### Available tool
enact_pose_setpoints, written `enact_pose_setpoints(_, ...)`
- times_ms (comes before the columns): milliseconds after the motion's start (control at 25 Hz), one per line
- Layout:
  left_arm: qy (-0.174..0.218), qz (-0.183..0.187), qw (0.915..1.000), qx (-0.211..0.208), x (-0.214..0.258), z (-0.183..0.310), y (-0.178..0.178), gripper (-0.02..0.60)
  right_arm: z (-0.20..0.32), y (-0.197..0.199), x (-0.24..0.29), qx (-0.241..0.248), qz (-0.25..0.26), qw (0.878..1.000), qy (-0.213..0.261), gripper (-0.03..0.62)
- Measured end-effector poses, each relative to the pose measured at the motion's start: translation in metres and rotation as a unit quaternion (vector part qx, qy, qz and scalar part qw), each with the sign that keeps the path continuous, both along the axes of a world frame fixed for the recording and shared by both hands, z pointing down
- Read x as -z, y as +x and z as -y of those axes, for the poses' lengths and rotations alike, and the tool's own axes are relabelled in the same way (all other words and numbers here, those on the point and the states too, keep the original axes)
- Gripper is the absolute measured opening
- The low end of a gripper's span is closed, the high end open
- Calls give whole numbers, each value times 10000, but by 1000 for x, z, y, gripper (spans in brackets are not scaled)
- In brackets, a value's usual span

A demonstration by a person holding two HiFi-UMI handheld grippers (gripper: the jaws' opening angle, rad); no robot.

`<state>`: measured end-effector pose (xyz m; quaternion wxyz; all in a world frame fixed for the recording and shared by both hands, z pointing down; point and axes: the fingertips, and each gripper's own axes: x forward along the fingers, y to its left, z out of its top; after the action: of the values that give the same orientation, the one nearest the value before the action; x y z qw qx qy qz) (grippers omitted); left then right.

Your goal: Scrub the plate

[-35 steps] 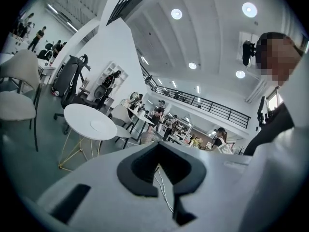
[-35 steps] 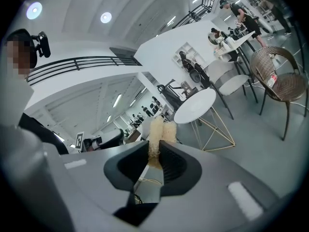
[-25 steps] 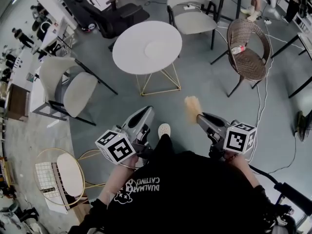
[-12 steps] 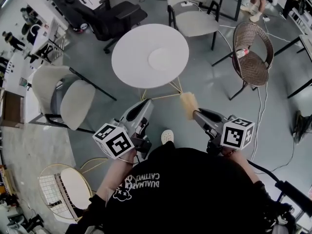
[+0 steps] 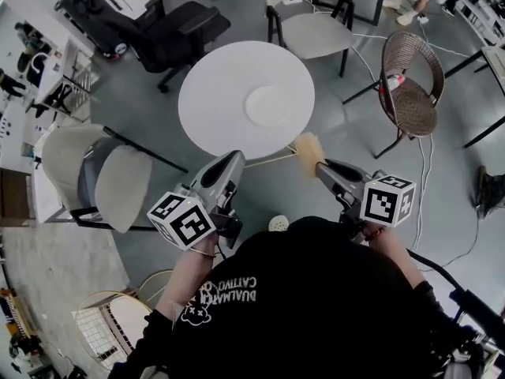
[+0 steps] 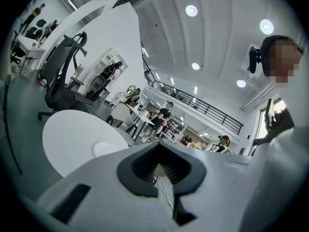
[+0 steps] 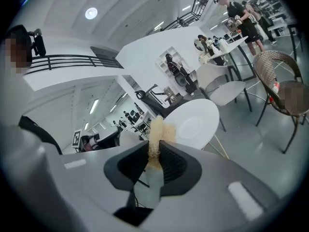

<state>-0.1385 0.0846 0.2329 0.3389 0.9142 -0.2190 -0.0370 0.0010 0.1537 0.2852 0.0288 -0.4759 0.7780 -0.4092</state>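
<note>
Nearest, the person's black-sleeved arms hold both tools out over the grey floor. The left gripper [image 5: 233, 161] points toward 12 o'clock with its jaws clenched together on nothing, as the left gripper view [image 6: 158, 171] shows. The right gripper [image 5: 319, 167] is clamped on a tan fibrous scrubbing pad [image 5: 308, 146], whose frayed top sticks up between the pads in the right gripper view [image 7: 157, 127]. Just beyond both tips, at 12 o'clock, stands a round white table [image 5: 211, 93]; the white plate [image 5: 270, 105] lies flat on it, right of centre. A cream chair [image 5: 120, 174] sits at 9 o'clock, a wicker chair [image 5: 412, 101] at 2 o'clock, and a black office chair [image 5: 170, 26] farther off at 11.
</note>
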Motion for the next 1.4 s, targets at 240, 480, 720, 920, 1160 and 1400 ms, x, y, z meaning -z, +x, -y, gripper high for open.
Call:
enact_pose_setpoints(240,-334,-4,9994,-134,-26,3,11,-3,12,1,-13,-12,-134,9996,-229,67)
enact_pose_setpoints(480,-658,-13,9977,-174,-51,11,25,-3,26,5,-35,102,-159,9983,-559,67)
enact_pose_setpoints(720,-972,154,9951,-13,-70,19,21,-3,44,-2,-48,284,12,9965,-786,67)
enact_pose_setpoints(920,-1352,208,9903,239,-87,32,28,-3,70,-1,-69,576,233,9926,-1044,67)
enact_pose_setpoints(1160,-1639,709,9827,486,-116,72,48,-3,129,23,-86,948,399,9865,-1271,67)
enact_pose_setpoints(1400,-1880,1159,9701,1004,-152,127,54,-2,193,39,-108,1469,444,9773,-1463,67)
